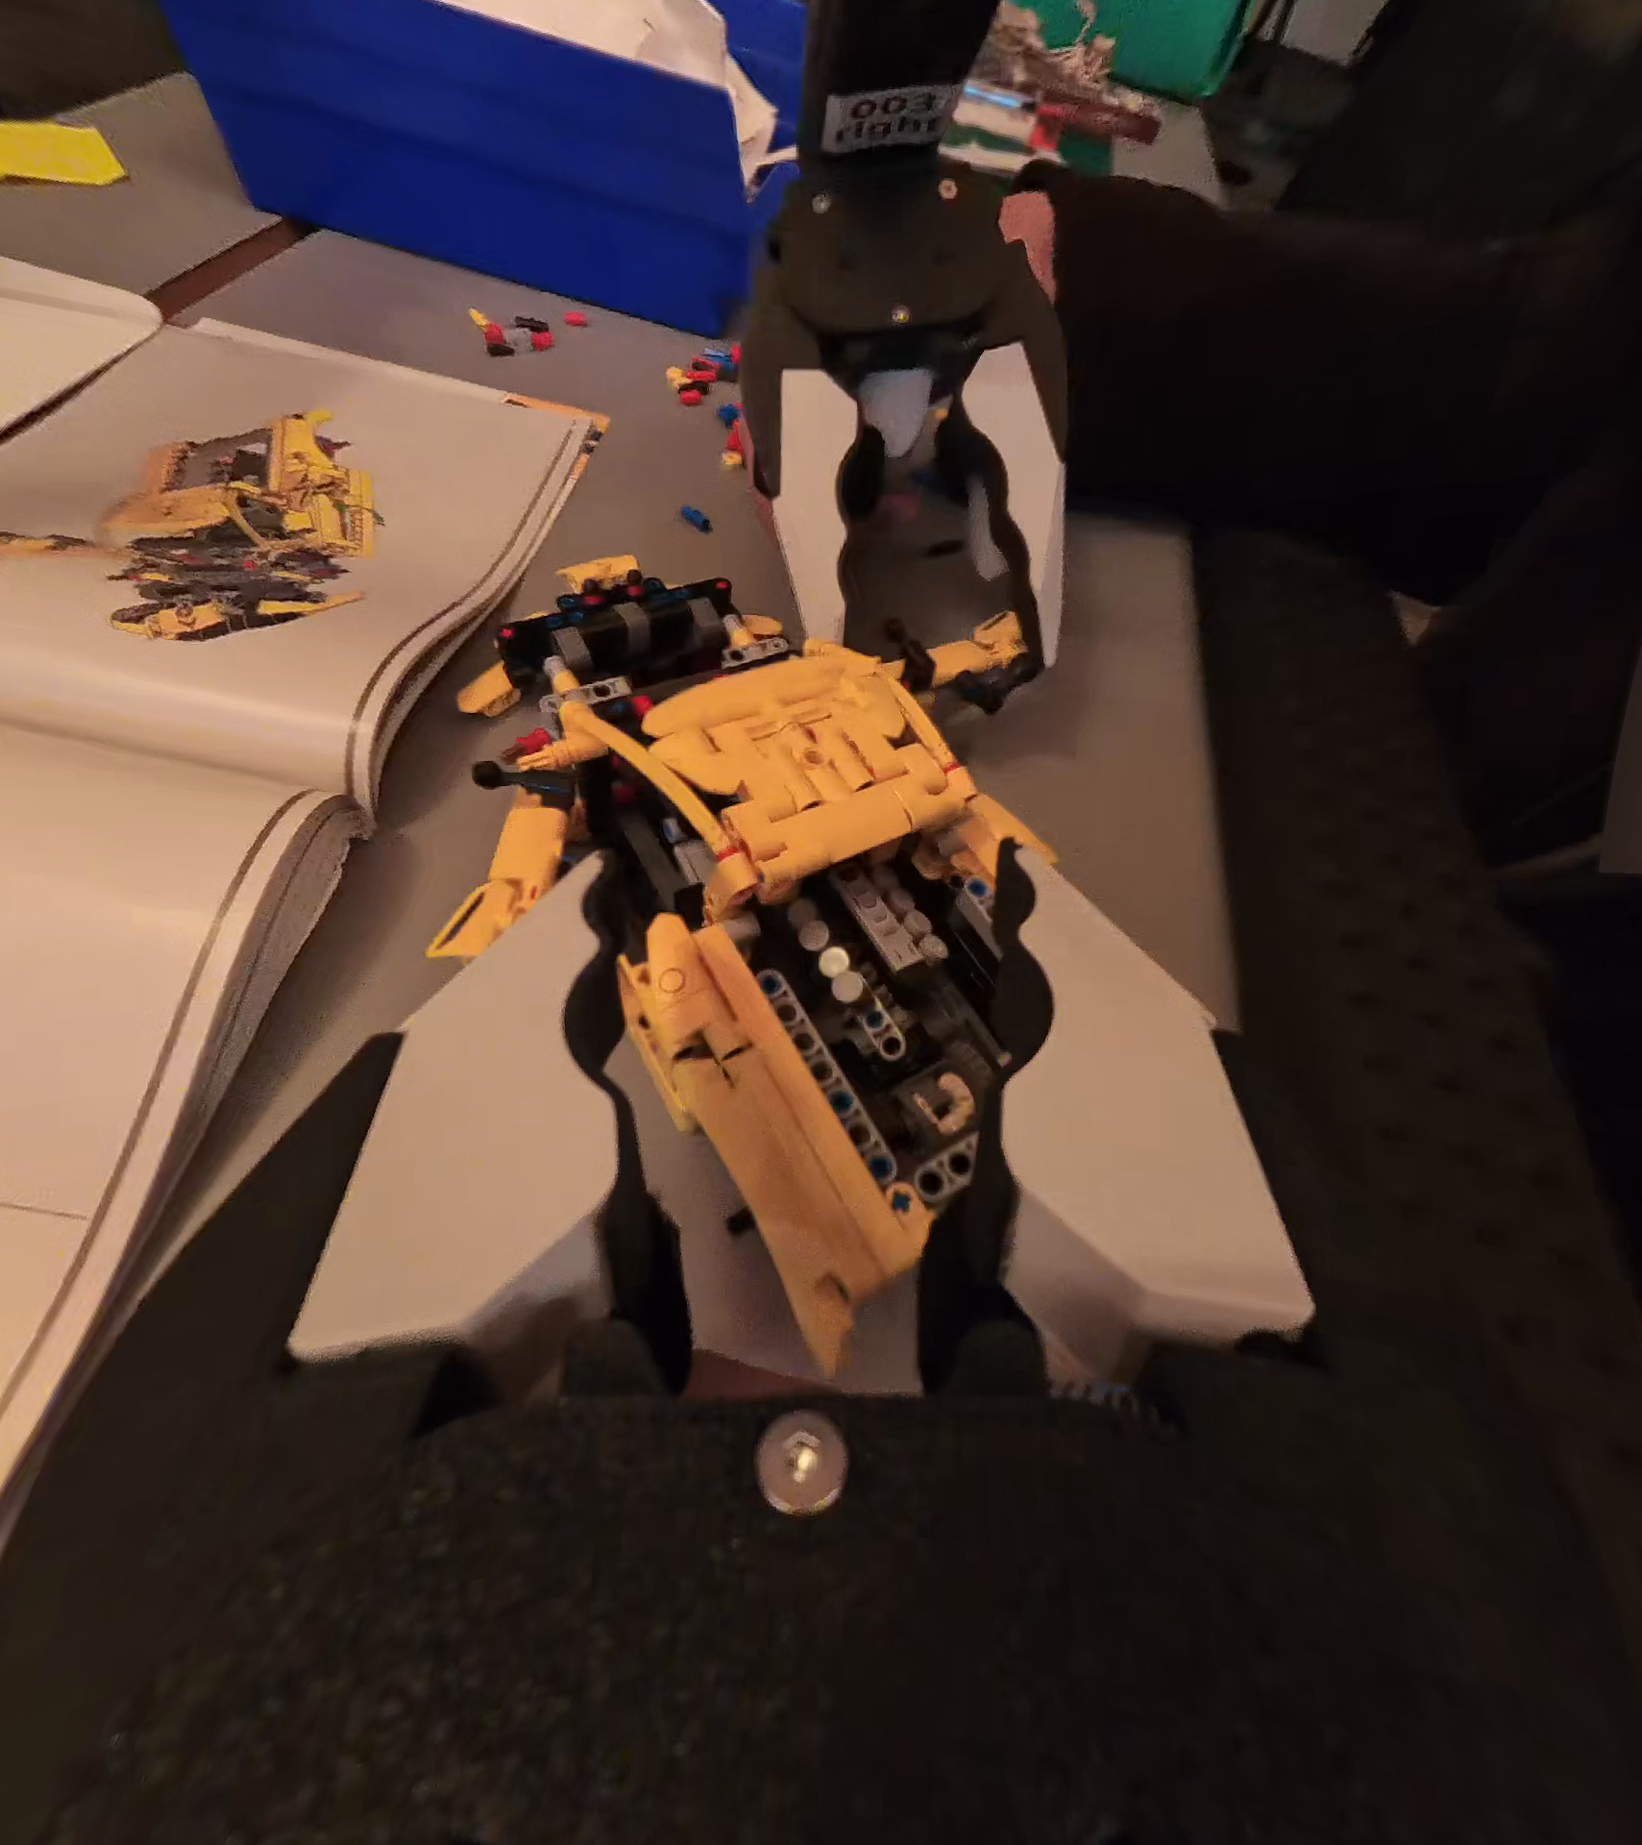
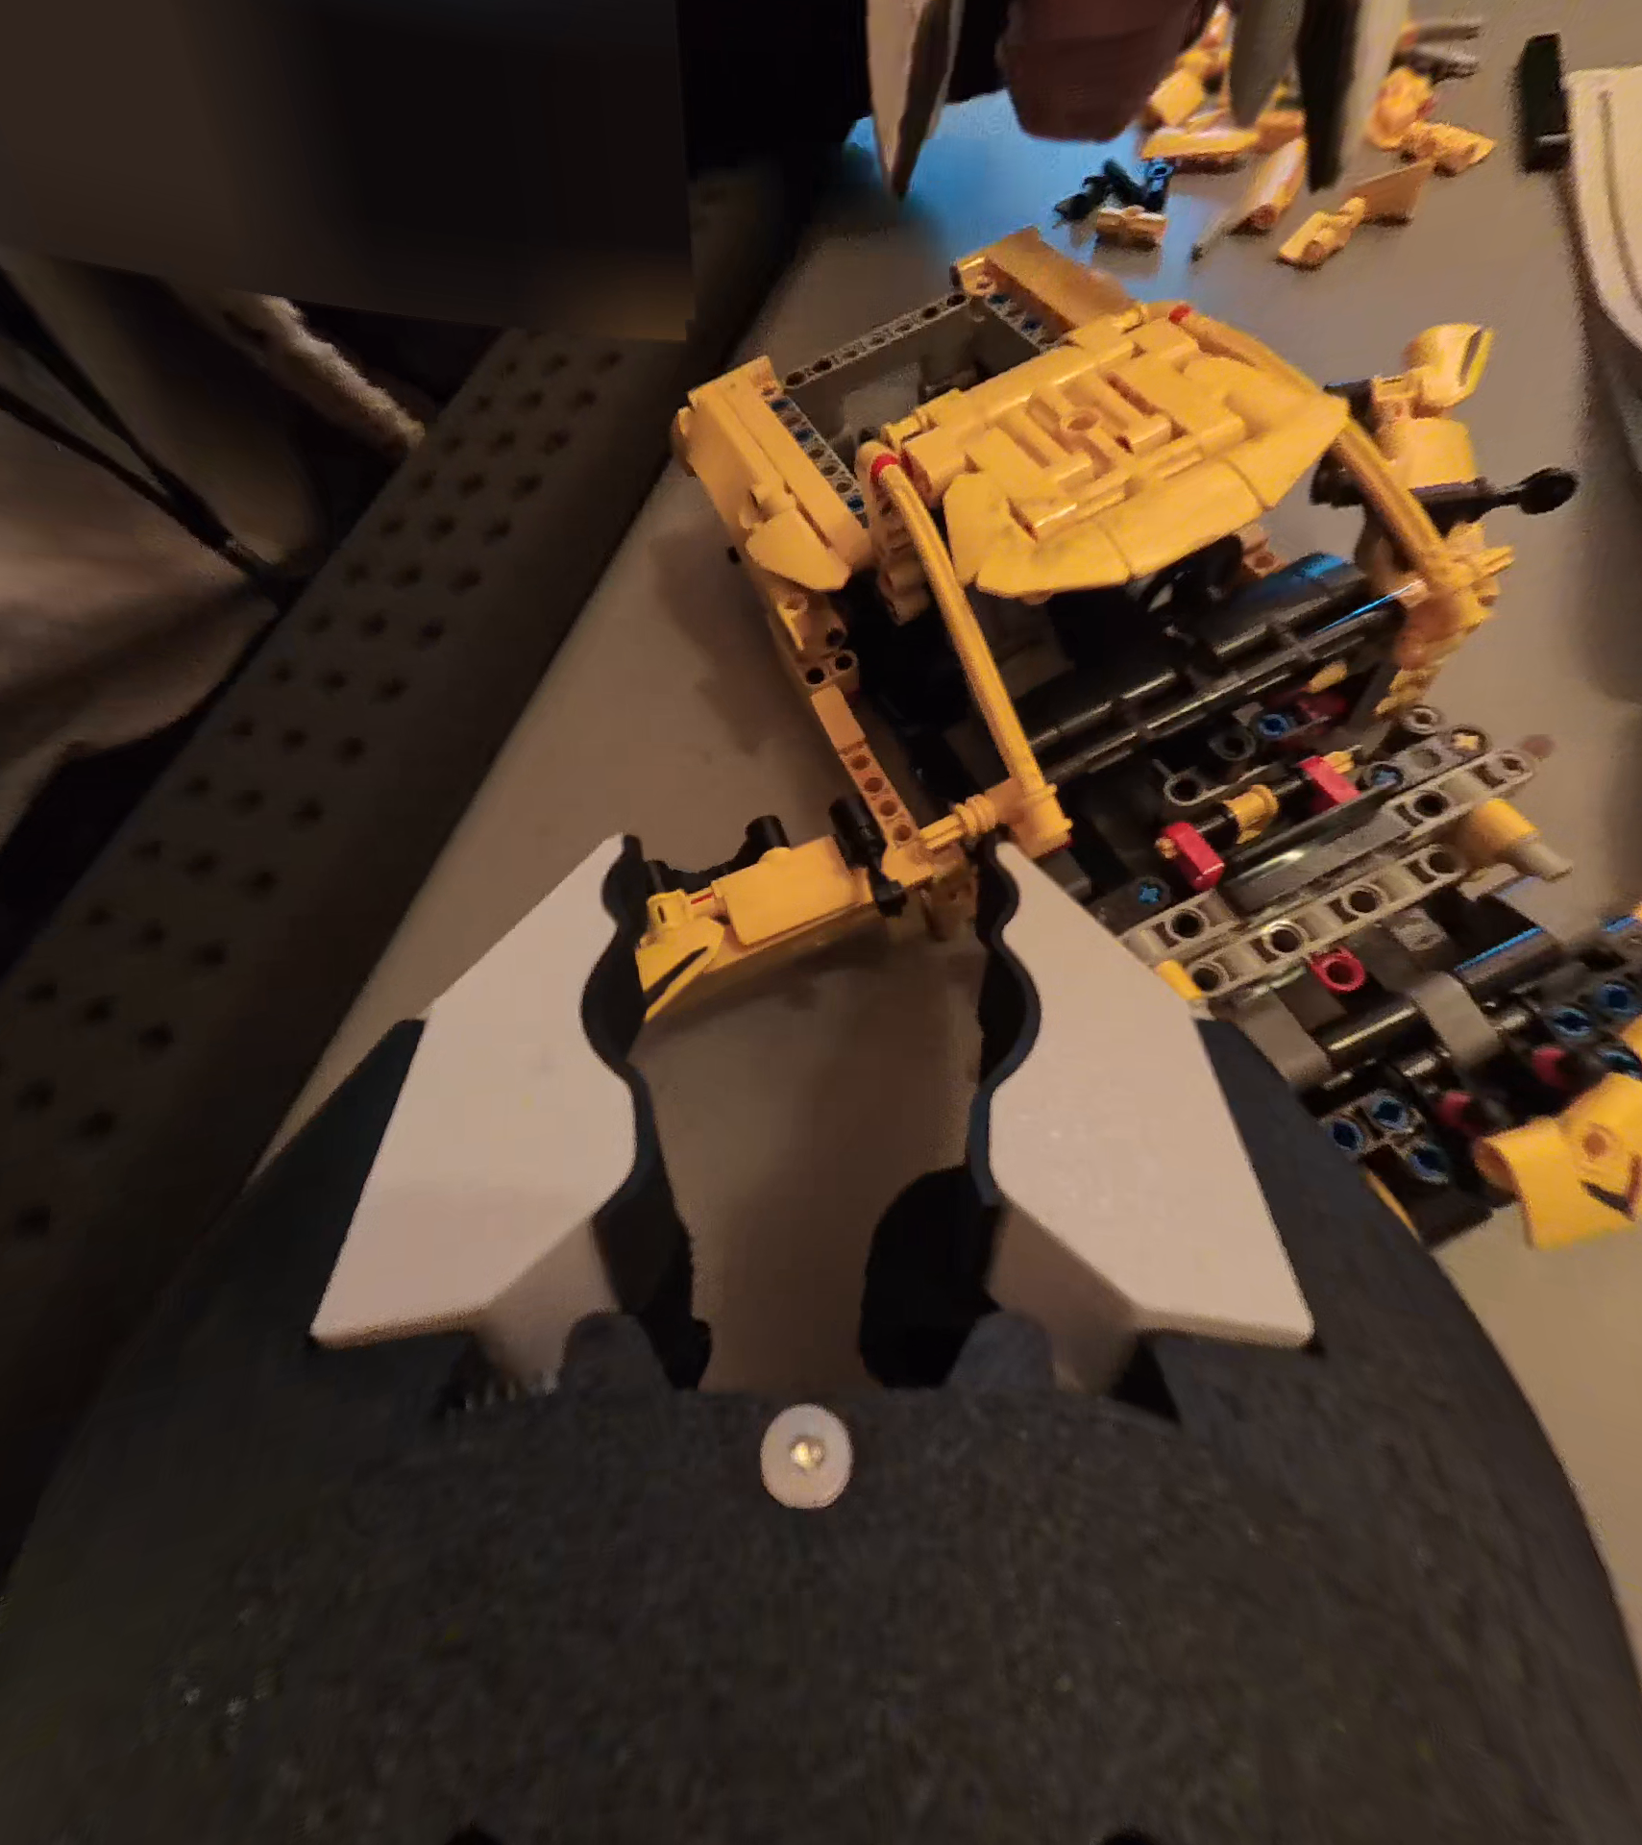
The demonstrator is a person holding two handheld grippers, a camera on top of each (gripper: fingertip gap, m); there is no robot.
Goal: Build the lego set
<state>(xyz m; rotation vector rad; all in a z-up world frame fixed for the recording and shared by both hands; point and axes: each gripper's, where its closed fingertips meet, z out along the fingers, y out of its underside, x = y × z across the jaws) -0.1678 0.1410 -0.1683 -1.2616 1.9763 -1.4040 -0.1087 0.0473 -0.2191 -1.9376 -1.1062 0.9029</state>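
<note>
Meanwhile, both grippers flank the half-built yellow lego model [image 1: 777, 899] on the grey table [image 1: 1126, 719].

From the left: open instruction book [image 1: 198, 559], then the left gripper [image 1: 802, 879], jaws spread around the model's rear without clamping; the right gripper [image 2: 802, 879] is spread too, astride a yellow side panel [image 2: 777, 914]. Likely light but fragile; grip the stiff beam frame. The table edge lies close on the right.

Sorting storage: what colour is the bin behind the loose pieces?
Blue bin, clearest in the left wrist view.
</note>
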